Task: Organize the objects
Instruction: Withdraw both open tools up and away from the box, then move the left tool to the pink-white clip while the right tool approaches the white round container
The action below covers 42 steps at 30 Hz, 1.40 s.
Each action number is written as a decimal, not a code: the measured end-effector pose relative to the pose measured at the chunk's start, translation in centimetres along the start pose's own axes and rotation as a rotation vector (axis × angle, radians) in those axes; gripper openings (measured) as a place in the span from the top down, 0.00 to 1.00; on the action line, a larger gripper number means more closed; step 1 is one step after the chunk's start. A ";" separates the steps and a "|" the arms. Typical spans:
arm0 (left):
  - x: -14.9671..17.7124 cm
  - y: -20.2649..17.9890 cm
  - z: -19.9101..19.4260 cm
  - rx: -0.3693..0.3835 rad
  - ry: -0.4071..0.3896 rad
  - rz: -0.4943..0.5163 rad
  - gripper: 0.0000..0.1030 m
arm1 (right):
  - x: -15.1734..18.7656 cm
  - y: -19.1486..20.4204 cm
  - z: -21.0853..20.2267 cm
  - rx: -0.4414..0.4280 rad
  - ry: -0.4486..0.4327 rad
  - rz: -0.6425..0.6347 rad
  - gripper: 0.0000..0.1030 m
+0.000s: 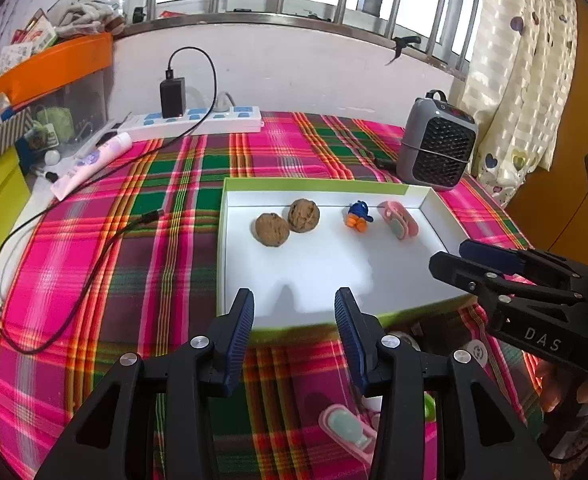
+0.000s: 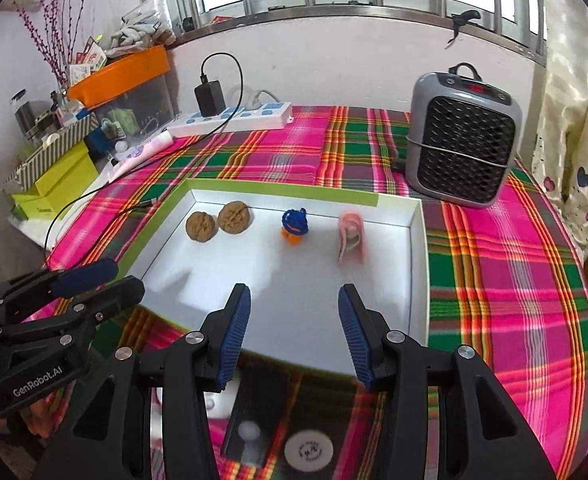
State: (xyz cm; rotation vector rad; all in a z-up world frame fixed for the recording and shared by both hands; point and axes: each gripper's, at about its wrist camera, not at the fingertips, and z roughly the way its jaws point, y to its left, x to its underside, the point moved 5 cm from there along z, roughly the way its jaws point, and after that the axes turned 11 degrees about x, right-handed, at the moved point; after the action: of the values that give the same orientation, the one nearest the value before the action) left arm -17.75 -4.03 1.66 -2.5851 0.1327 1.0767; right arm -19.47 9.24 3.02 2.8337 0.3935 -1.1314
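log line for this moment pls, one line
left gripper open, empty | right gripper open, empty | tray holds two walnuts, blue toy, pink clip

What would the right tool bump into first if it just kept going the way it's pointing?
Probably the bare white floor of the shallow white box. The right tool is empty, jaws apart, angled down over the box's near part. The blue toy duck and pink item lie farther back, though depth is uncertain.
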 end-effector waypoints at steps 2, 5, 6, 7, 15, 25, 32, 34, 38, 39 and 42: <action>0.5 0.1 -0.2 0.002 0.001 -0.014 0.61 | 0.3 -0.2 -0.4 -0.002 -0.004 0.009 0.54; 1.1 0.1 -0.4 0.003 0.004 -0.020 0.61 | 0.8 -0.4 -0.8 0.008 -0.010 0.006 0.54; 1.2 0.1 -0.5 0.004 0.003 -0.023 0.61 | 1.0 -0.4 -1.0 0.013 -0.013 0.007 0.54; 1.4 0.1 -0.6 0.009 0.001 -0.025 0.61 | 1.1 -0.5 -1.2 0.013 -0.015 0.008 0.54; 2.8 0.1 -1.7 0.016 -0.002 -0.040 0.60 | 2.6 -1.5 -2.5 0.018 -0.031 0.032 0.54; 4.4 -0.3 -2.3 0.053 0.005 -0.075 0.60 | 4.7 -2.6 -3.6 0.033 -0.037 0.038 0.54; 5.6 -0.6 -2.9 0.064 0.007 -0.079 0.59 | 6.6 -2.9 -3.5 0.040 -0.014 0.021 0.54; 6.0 -0.7 -3.0 0.065 0.012 -0.077 0.59 | 7.0 -2.9 -3.4 0.033 -0.006 0.023 0.54; 6.7 -0.9 -3.1 0.074 0.017 -0.089 0.58 | 7.7 -2.6 -3.3 0.026 0.007 0.005 0.54; 6.9 -1.0 -3.1 0.077 0.019 -0.090 0.58 | 7.7 -2.6 -3.2 0.023 0.008 0.002 0.54; 7.2 -1.4 -3.1 0.088 0.024 -0.084 0.57 | 7.8 -2.2 -3.1 0.014 0.014 -0.015 0.54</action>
State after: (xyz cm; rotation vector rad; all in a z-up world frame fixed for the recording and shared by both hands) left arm -10.23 -3.47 -1.00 -2.5025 0.0753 0.9877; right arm -12.52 13.53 0.01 2.8564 0.4107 -1.1225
